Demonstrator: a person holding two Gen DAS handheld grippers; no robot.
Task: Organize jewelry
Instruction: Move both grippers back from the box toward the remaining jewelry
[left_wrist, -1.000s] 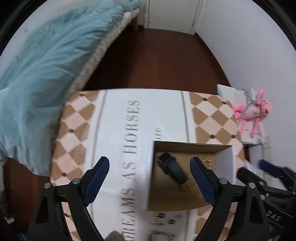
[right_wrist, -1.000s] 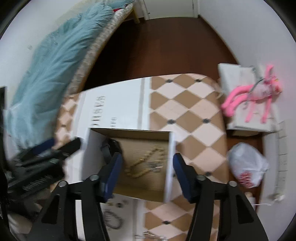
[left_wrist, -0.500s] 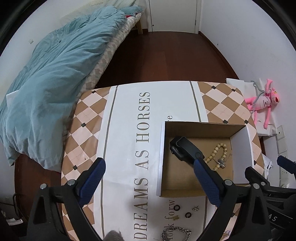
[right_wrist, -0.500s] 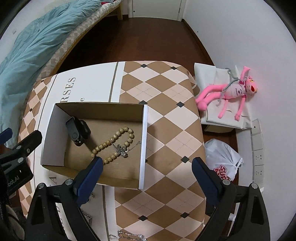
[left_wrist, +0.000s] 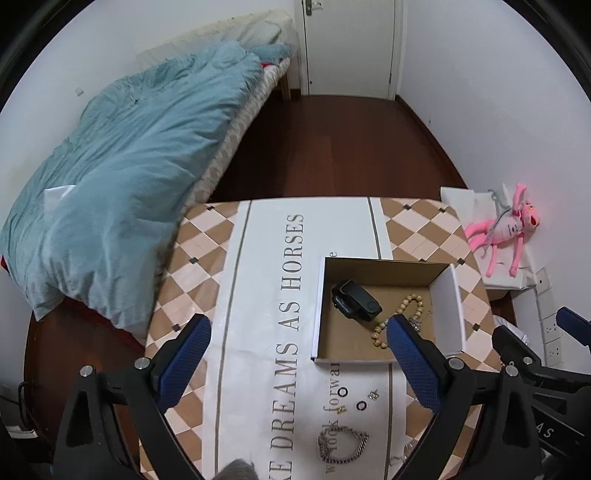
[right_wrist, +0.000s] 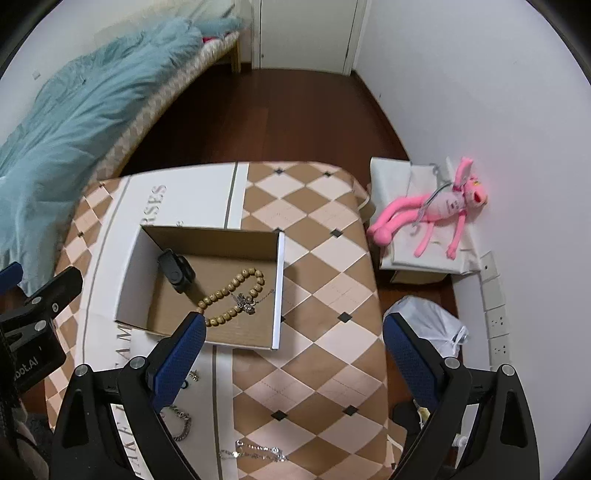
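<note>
An open cardboard box (left_wrist: 448, 302) (right_wrist: 277, 288) sits on the table. In it lie a black smartwatch (left_wrist: 355, 303) (right_wrist: 176, 270), a wooden bead bracelet (left_wrist: 410, 306) (right_wrist: 232, 295) and a small silver pendant (right_wrist: 246, 301). In front of the box lie small black rings (left_wrist: 342, 392), earrings (left_wrist: 373, 395), a silver chain bracelet (left_wrist: 343, 448) (right_wrist: 183, 424) and a thin silver necklace (right_wrist: 255, 452). My left gripper (left_wrist: 299, 358) is open and empty, above the table left of the box. My right gripper (right_wrist: 293, 354) is open and empty, above the table right of the box.
The table wears a checkered cloth (right_wrist: 325, 295) with a white lettered runner (left_wrist: 266, 295). A bed with a teal duvet (left_wrist: 122, 184) stands at the left. A pink plush toy (right_wrist: 432, 214) on white boxes and a plastic bag (right_wrist: 428, 325) are at the right by the wall.
Both grippers have pulled back and up from the box, so more of the room and the loose jewelry in front shows. The right gripper's jaws have opened wider.
</note>
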